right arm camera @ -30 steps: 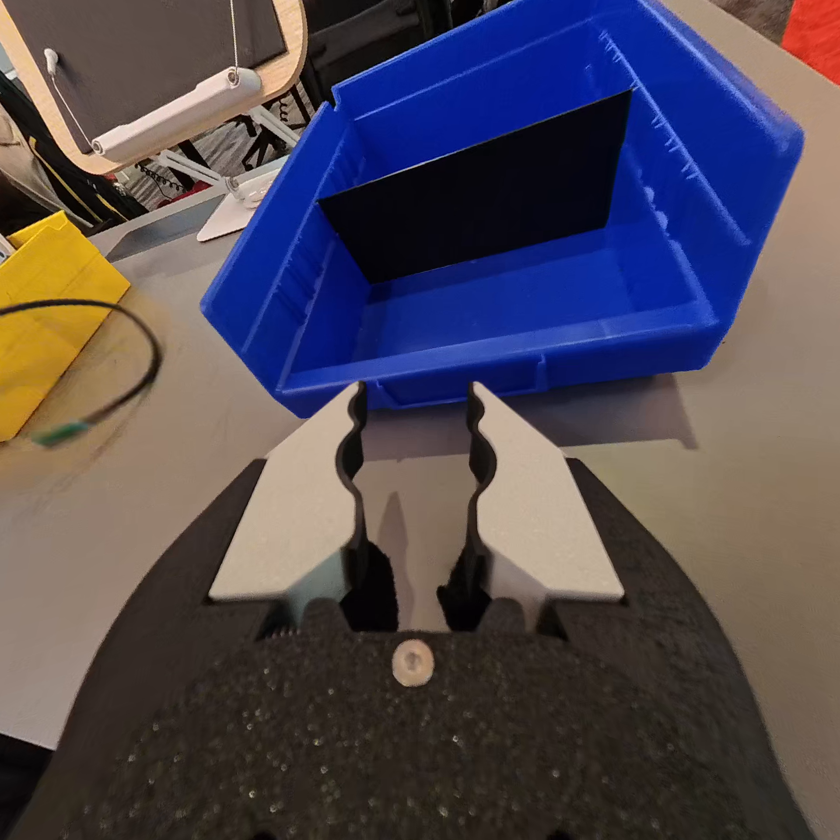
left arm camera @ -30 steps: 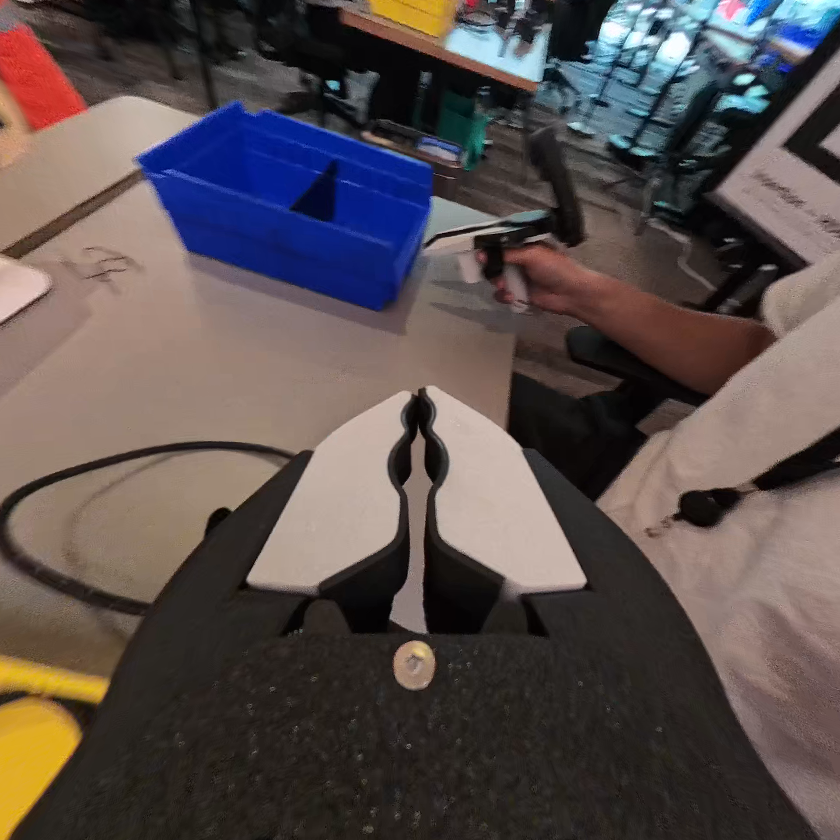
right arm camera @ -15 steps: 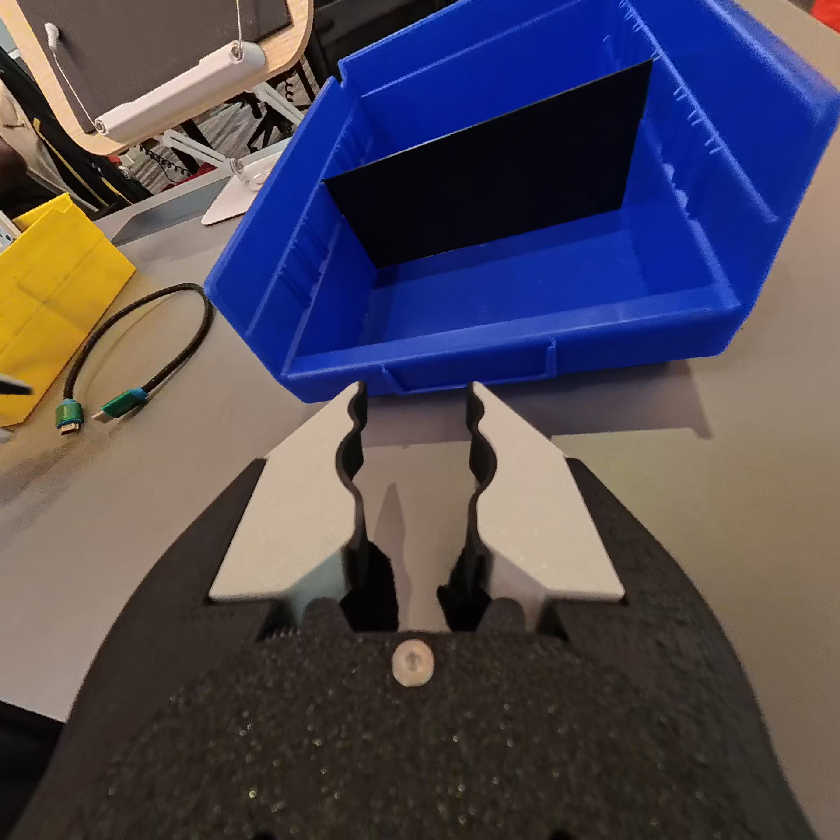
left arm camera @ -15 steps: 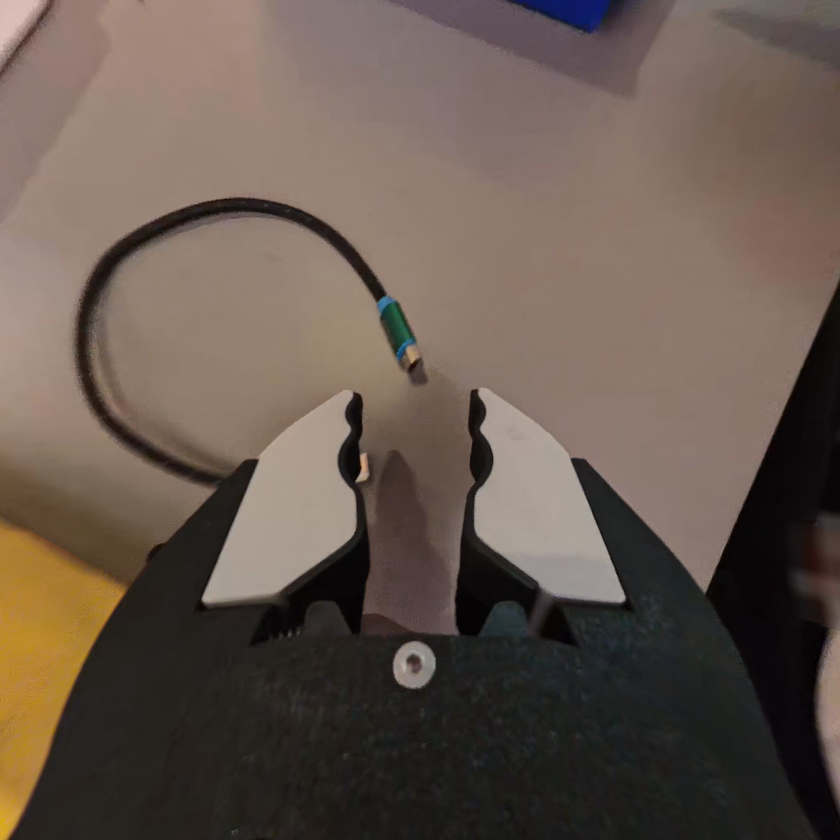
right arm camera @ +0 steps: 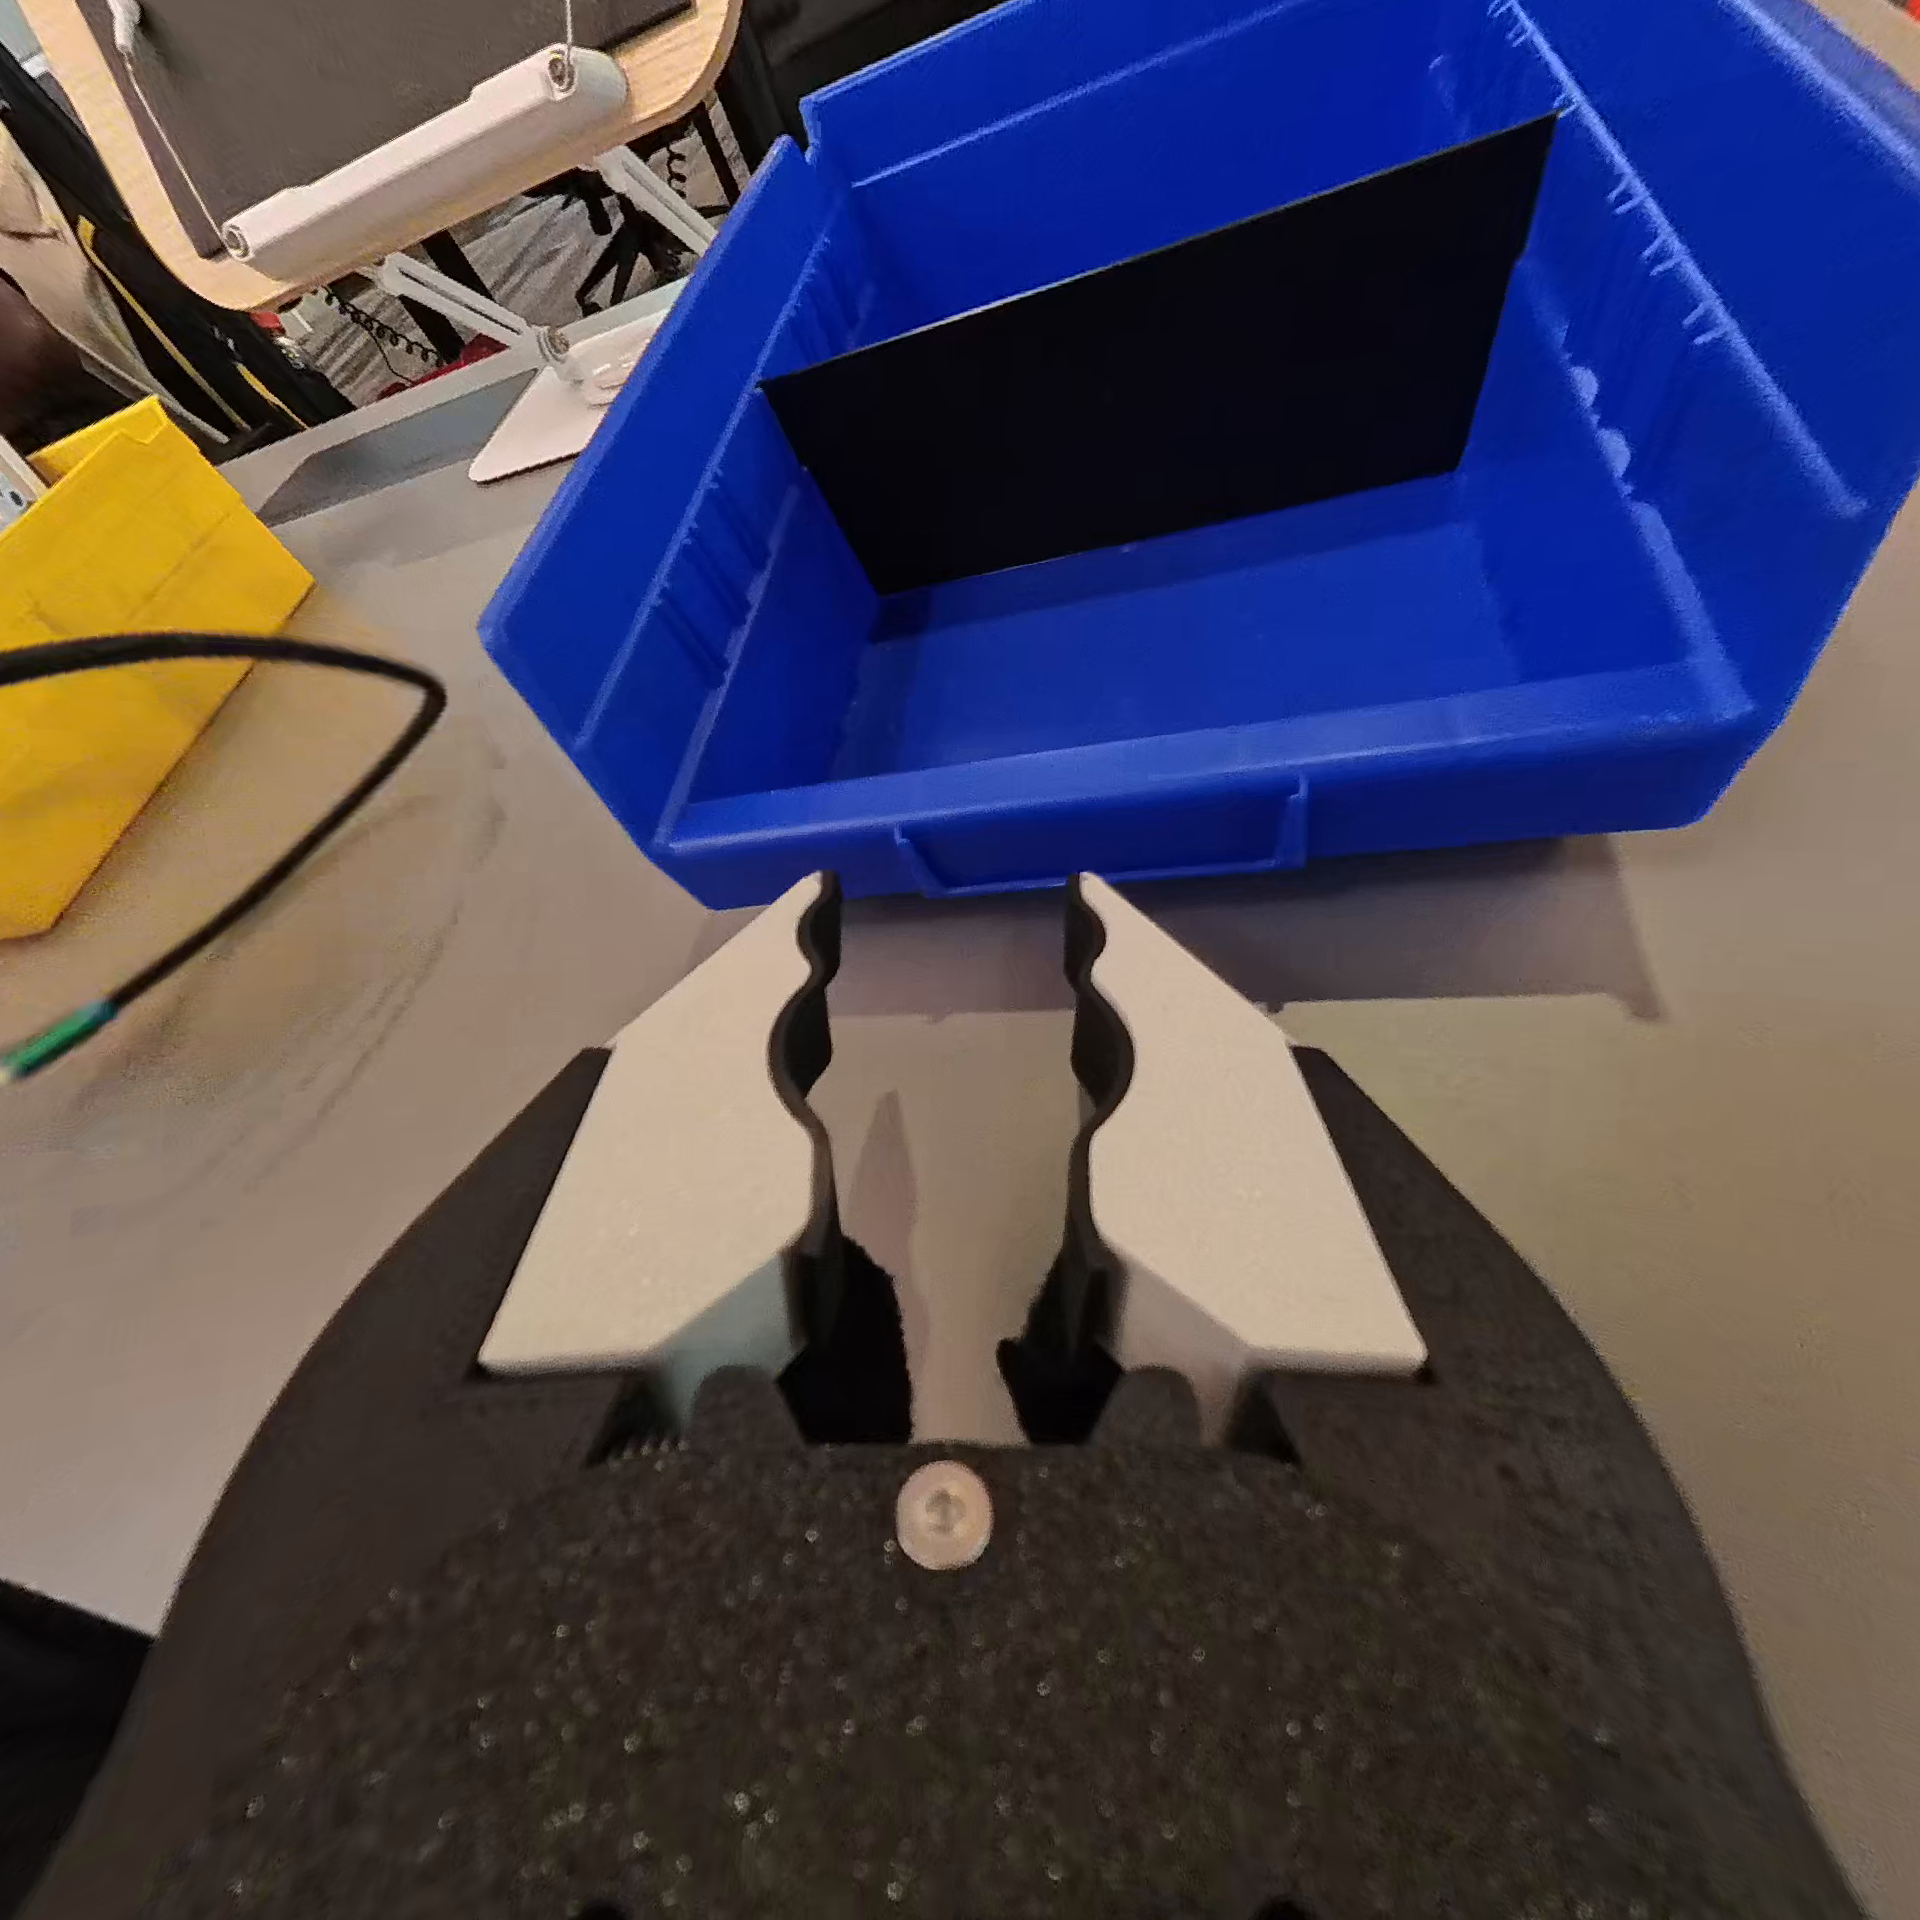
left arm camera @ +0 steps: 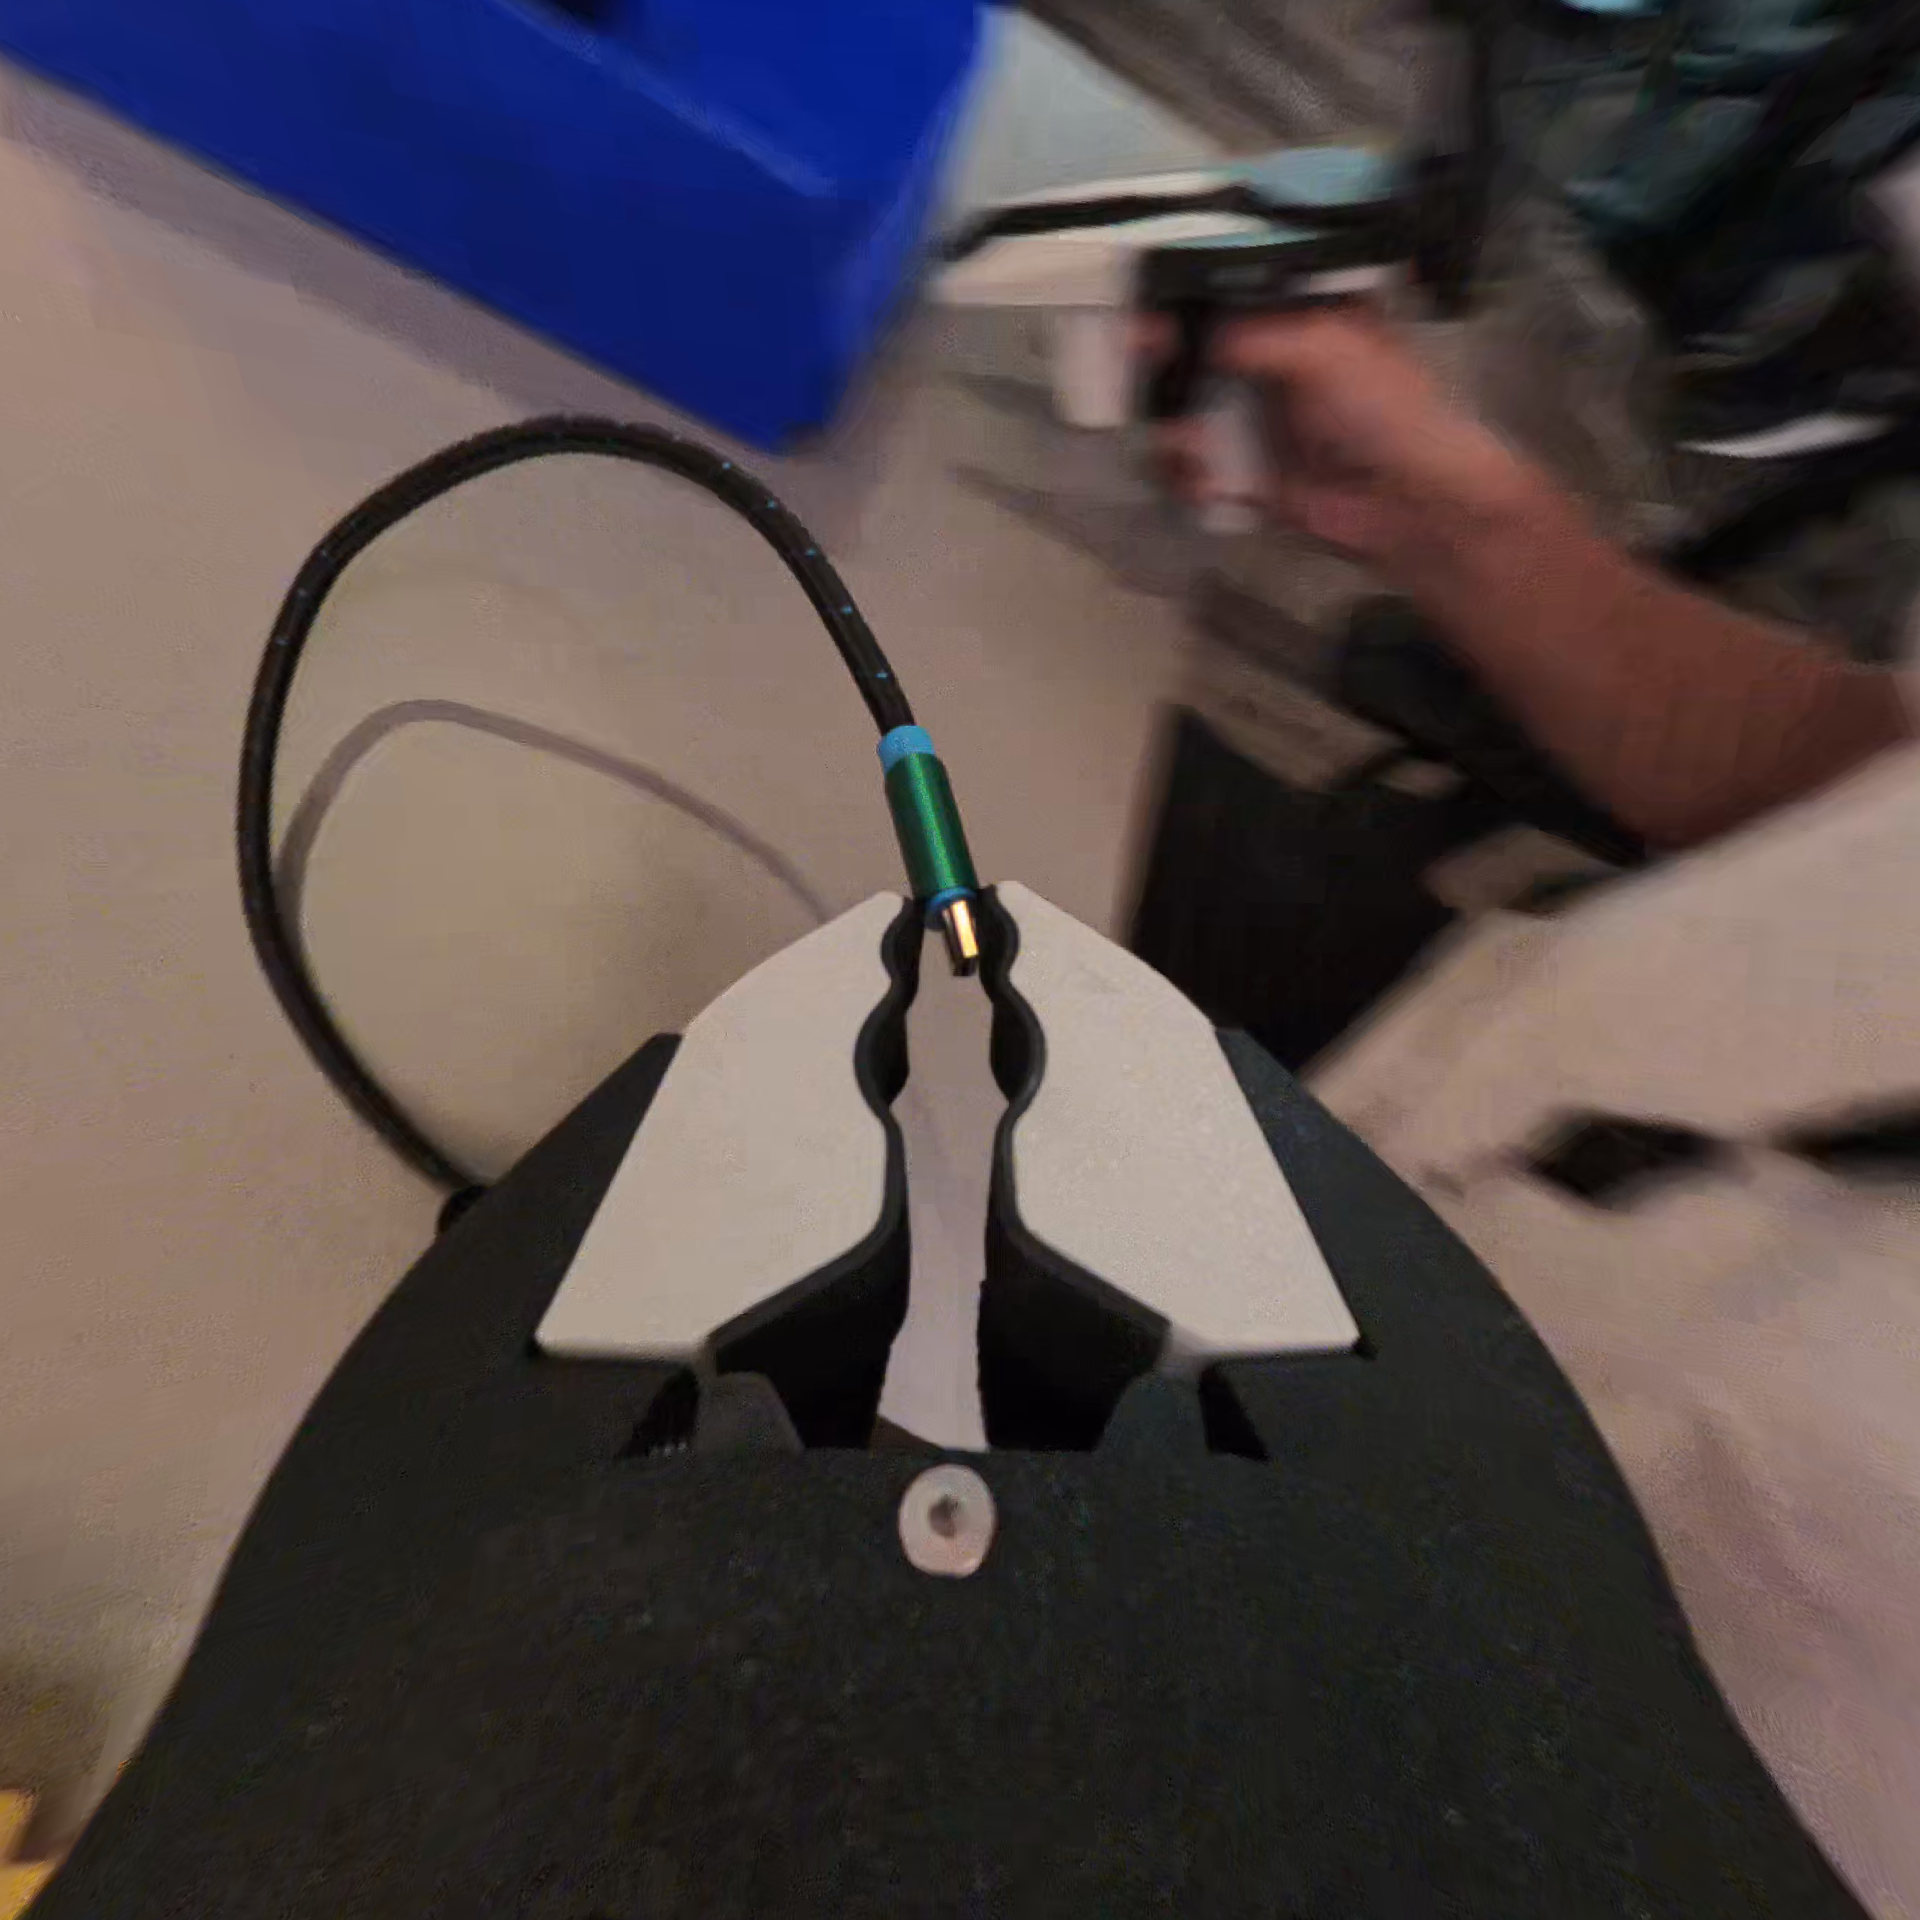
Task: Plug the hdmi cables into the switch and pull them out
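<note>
Green-sleeved plug [left arm camera: 928,823] of the black braided hdmi cable [left arm camera: 312,644] sits pinched at the left gripper [left arm camera: 954,914] tips, jaws nearly together, cable looping to 10 o'clock. Right wrist view: right gripper [right arm camera: 948,896] jaws spread, empty; blue bin [right arm camera: 1195,582] at 12, cable at 9. No switch visible, so plugging not started.

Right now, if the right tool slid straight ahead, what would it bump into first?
Most likely the low front lip of the blue bin; the right tool points at it, open and empty, though the gap between them is hard to judge.
</note>
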Available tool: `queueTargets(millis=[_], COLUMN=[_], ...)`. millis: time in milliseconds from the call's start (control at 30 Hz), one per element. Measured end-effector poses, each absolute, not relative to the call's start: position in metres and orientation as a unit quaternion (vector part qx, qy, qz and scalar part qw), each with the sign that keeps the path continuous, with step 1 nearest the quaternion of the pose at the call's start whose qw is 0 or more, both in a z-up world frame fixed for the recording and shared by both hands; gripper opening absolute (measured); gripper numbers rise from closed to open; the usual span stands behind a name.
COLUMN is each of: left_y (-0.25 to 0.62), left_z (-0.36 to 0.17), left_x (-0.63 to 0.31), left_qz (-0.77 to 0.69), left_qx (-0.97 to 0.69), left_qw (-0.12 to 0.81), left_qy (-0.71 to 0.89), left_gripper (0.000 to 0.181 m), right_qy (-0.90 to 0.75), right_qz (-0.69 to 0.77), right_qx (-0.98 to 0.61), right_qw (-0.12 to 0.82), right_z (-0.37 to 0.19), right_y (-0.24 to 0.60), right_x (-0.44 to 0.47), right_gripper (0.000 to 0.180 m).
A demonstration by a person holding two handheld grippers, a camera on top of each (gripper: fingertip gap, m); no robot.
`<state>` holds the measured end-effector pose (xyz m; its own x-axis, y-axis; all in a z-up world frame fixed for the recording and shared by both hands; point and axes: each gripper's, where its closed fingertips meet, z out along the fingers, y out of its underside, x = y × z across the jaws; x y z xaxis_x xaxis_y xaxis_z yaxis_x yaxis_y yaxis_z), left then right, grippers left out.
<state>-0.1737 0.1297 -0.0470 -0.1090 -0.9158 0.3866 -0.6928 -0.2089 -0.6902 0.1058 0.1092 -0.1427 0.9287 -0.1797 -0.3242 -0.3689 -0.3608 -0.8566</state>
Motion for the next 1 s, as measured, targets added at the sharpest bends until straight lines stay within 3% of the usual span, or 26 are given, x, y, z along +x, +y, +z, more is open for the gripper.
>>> queueTargets(millis=[167, 367, 667, 733, 767, 900, 1000], left_y=[0.091, 0.148, 0.255, 0.256, 0.255, 0.259, 0.255], left_z=[0.018, -0.041, -0.144, -0.158, -0.162, -0.16, -0.12], left_x=[-0.202, -0.184, -0.158, -0.146, -0.139, -0.126, -0.131], left_qz=[-0.582, -0.516, -0.229, -0.2, -0.203, -0.23, -0.297], left_qx=[-0.575, -0.657, -0.715, -0.698, -0.693, -0.697, -0.706], left_qw=[-0.086, -0.169, -0.055, -0.031, -0.019, 0.041, 0.137], left_qy=[0.569, 0.523, 0.659, 0.687, 0.691, 0.678, 0.628], left_gripper=[0.01, 0.011, 0.018, 0.0, 0.0, 0.008, 0.015], right_qy=[0.167, 0.164, 0.156, 0.154, 0.154, 0.152, 0.155], right_qz=[0.098, 0.102, 0.105, 0.106, 0.106, 0.106, 0.103], right_qx=[-0.819, -0.82, -0.826, -0.827, -0.828, -0.828, -0.824], right_qw=[0.54, 0.538, 0.531, 0.53, 0.529, 0.53, 0.536], right_z=[-0.142, -0.143, -0.146, -0.147, -0.148, -0.147, -0.144], right_y=[0.11, 0.115, 0.121, 0.122, 0.122, 0.122, 0.119], right_x=[0.102, 0.099, 0.096, 0.095, 0.094, 0.095, 0.098], right_gripper=[0.043, 0.043, 0.043, 0.043, 0.043, 0.043, 0.043])
